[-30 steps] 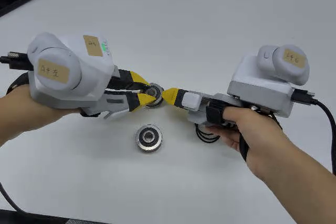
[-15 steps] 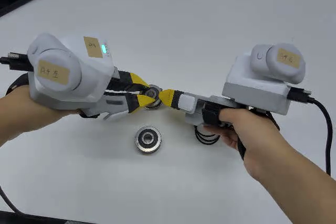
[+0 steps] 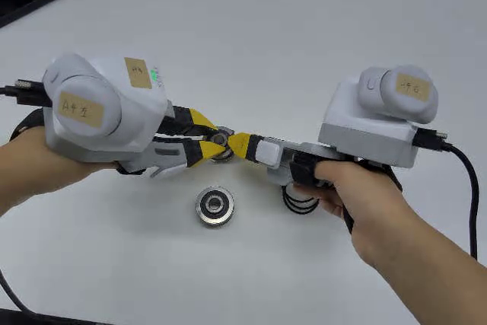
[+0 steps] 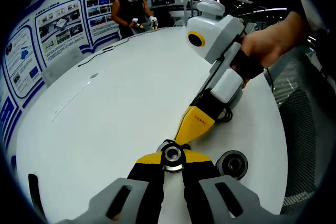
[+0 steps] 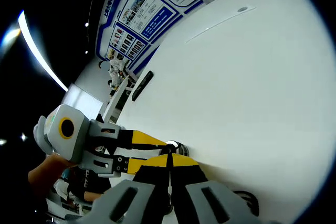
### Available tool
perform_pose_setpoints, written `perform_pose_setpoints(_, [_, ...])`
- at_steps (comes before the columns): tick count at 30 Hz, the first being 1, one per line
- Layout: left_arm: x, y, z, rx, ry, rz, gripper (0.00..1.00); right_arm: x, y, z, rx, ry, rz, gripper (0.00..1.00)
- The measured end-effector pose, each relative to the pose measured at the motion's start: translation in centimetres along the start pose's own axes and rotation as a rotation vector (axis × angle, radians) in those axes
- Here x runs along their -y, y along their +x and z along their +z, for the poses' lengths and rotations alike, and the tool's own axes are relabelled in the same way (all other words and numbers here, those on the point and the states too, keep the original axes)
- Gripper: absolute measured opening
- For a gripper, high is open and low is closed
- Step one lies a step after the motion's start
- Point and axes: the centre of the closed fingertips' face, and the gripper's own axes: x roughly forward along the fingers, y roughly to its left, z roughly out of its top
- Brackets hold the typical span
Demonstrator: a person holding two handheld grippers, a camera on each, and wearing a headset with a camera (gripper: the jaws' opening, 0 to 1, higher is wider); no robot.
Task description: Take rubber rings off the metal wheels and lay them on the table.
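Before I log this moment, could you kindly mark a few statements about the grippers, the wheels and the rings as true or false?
1. The left gripper is shut on a metal wheel. True.
2. The right gripper grips the second metal wheel. False: that wheel lies free on the table, and the right gripper's tip meets the wheel that the left gripper holds.
3. The second metal wheel lies flat, nearer the person than the grippers. True.
4. No rubber rings lie on the table. False: black rubber rings lie under the right hand.
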Motion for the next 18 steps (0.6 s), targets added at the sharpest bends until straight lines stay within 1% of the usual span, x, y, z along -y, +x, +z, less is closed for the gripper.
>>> perform_pose_setpoints(6, [0.1, 0.0, 0.1, 0.0, 0.0, 0.0, 0.12, 0.1, 0.2, 0.1, -0.004, -0.012, 0.003, 0.0])
perform_pose_setpoints(9, [0.1, 0.0, 0.1, 0.0, 0.0, 0.002, 0.12, -0.2, 0.5, 0.0, -0.007, -0.029, 0.01, 0.0])
perform_pose_setpoints(10, [0.1, 0.0, 0.1, 0.0, 0.0, 0.002, 0.12, -0.8, 0.7, 0.6, 0.022, -0.009, 0.035, 0.01])
perform_pose_setpoints(11, [0.1, 0.0, 0.1, -0.001, 0.0, 0.002, 0.12, -0.7, 0.7, 0.5, 0.008, -0.008, 0.025, 0.01])
perform_pose_setpoints(12, [0.1, 0.0, 0.1, -0.004, 0.004, 0.003, 0.12, -0.8, 1.0, 0.7, 0.001, -0.042, 0.013, 0.01])
perform_pose_setpoints(13, [0.1, 0.0, 0.1, -0.005, 0.007, 0.003, 0.12, -0.8, 1.1, 0.7, -0.005, -0.051, 0.01, 0.01])
perform_pose_setpoints(15, [0.1, 0.0, 0.1, -0.006, 0.007, 0.002, 0.12, -0.9, 1.1, 0.7, -0.003, -0.035, 0.024, 0.01])
perform_pose_setpoints(18, [0.1, 0.0, 0.1, -0.005, 0.006, 0.002, 0.12, -0.8, 0.8, 0.8, -0.002, -0.028, 0.021, 0.01])
